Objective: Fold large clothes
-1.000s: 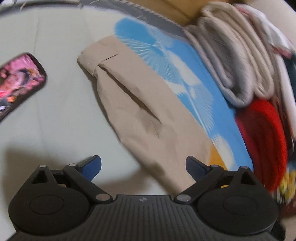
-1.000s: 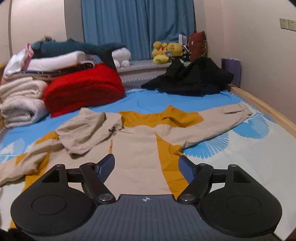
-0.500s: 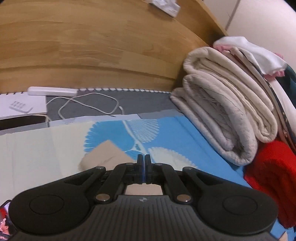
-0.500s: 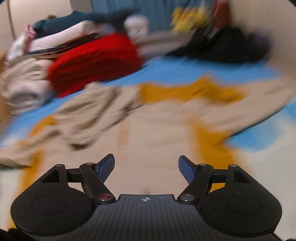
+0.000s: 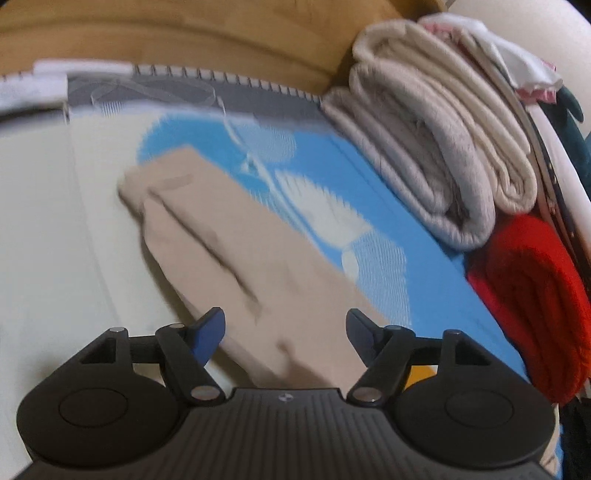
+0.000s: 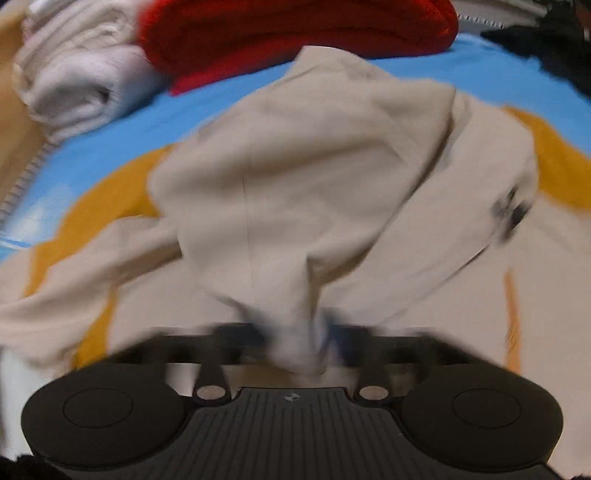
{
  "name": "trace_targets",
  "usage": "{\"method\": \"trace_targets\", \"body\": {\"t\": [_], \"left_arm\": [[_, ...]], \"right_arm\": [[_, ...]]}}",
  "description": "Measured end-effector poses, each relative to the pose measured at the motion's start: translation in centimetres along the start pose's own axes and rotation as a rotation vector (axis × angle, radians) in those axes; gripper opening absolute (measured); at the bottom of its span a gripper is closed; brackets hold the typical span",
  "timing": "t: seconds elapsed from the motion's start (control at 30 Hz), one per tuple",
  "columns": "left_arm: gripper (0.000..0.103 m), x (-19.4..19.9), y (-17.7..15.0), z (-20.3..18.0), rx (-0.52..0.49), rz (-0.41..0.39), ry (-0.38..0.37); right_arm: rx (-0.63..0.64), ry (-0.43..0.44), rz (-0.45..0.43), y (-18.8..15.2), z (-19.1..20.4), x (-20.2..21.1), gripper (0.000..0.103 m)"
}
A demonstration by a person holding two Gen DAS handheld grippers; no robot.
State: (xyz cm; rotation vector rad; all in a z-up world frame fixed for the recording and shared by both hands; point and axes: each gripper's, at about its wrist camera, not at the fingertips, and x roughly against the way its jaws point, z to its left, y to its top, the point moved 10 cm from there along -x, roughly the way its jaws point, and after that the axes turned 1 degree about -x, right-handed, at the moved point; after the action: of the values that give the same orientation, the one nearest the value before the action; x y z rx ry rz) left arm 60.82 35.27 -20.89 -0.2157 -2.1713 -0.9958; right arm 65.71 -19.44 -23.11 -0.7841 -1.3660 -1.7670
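the hoodie (image 6: 424, 280) lies spread flat on the bed (image 6: 480, 74), beige with mustard panels, and its hood (image 6: 306, 155) is bunched up toward the right gripper (image 6: 314, 343), which is nearer the body of the garment. in the blurred right wrist view a tongue of hood cloth runs straight down into the gap between that gripper's fingers; they look pinched together on it, though the smear keeps the fingertips from being crisp. the hood fans away from the grip toward the red blanket (image 6: 295, 33) and the grey towels (image 6: 74, 74) at the far side, so its long axis runs straight ahead of the right gripper. the left gripper (image 5: 286, 328) is over the sleeve (image 5: 229, 251), fingers apart and holding nothing. the sleeve lies directly ahead of it, its long axis slanting from between the fingers up and to the left, cuff farthest away near the pale sheet (image 5: 44, 229), with the blue print of the bed beside it on the right and the towel stack (image 5: 436, 147) beyond. the gripper looks down at a shallow tilt, the cloth passing under the gap, apparently not touching either finger. judged from this, the fold has barely begun: hood in hand on the right, sleeve waiting for the left to drop and close across its width.
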Motion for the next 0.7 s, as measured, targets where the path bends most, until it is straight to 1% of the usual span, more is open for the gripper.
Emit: {"method": "trace_targets", "body": {"t": [0.03,0.07,0.1,0.13,0.17,0.2,0.23,0.27,0.3,0.33,0.37,0.4,0.43,0.5,0.57,0.6,0.63,0.7], "left_arm": [[0.076,-0.4,-0.4,0.0,-0.006,0.017,0.008],[0.076,-0.8,-0.8,0.0,-0.018,0.028,0.012],[0.076,-1.0,-1.0,0.0,-0.029,0.028,0.012],[0.076,-1.1,-1.2,-0.1,-0.037,0.030,0.019],[0.076,-1.2,-1.3,0.0,-0.039,0.032,0.023],[0.076,-1.2,-1.4,0.1,-0.038,0.035,0.021],[0.077,-1.2,-1.4,0.1,-0.034,0.039,0.020],[0.079,-1.2,-1.4,0.2,-0.024,0.045,0.018],[0.080,-1.3,-1.5,0.4,-0.009,0.055,0.009],[0.082,-1.4,-1.5,0.4,0.000,0.065,0.002],[0.083,-1.6,-1.7,0.5,0.011,0.081,-0.001],[0.083,-1.7,-2.0,0.7,0.023,0.099,-0.001],[0.083,-1.7,-2.3,0.8,0.035,0.114,-0.002],[0.083,-1.4,-2.8,1.1,0.068,0.154,-0.008],[0.084,-0.7,-3.4,1.2,0.098,0.193,-0.034],[0.085,-0.2,-3.6,1.4,0.107,0.199,-0.042],[0.088,0.2,-3.8,1.6,0.110,0.198,-0.036],[0.095,0.2,-4.0,2.1,0.117,0.181,-0.017]], "right_arm": [[0.006,-0.008,-0.002,1.1,-0.1,0.2,0.004],[0.041,-0.032,-0.021,2.5,-0.1,0.8,0.002],[0.082,-0.066,-0.065,4.4,0.0,1.7,0.002],[0.111,-0.121,-0.145,7.8,-0.4,2.9,0.002],[0.106,-0.169,-0.232,10.9,-0.9,4.3,0.002],[0.060,-0.252,-0.372,15.2,-2.2,6.6,0.003],[-0.005,-0.319,-0.501,18.3,-3.9,8.9,0.013],[-0.074,-0.382,-0.623,20.6,-5.2,11.4,0.052],[-0.112,-0.434,-0.701,21.8,-6.4,13.5,0.074],[-0.110,-0.435,-0.726,22.1,-7.0,14.3,0.091],[-0.085,-0.402,-0.733,21.6,-7.3,14.6,0.089],[-0.055,-0.377,-0.707,20.7,-7.5,14.3,0.089],[-0.035,-0.356,-0.654,19.1,-8.0,13.6,0.089],[-0.044,-0.293,-0.552,15.1,-9.2,12.2,0.088],[-0.084,-0.204,-0.483,10.3,-10.2,11.8,0.087],[-0.103,-0.173,-0.465,8.6,-10.5,12.0,0.087],[-0.118,-0.138,-0.452,6.1,-11.1,12.9,0.087],[-0.135,-0.113,-0.444,2.4,-12.5,14.6,0.087]]}}
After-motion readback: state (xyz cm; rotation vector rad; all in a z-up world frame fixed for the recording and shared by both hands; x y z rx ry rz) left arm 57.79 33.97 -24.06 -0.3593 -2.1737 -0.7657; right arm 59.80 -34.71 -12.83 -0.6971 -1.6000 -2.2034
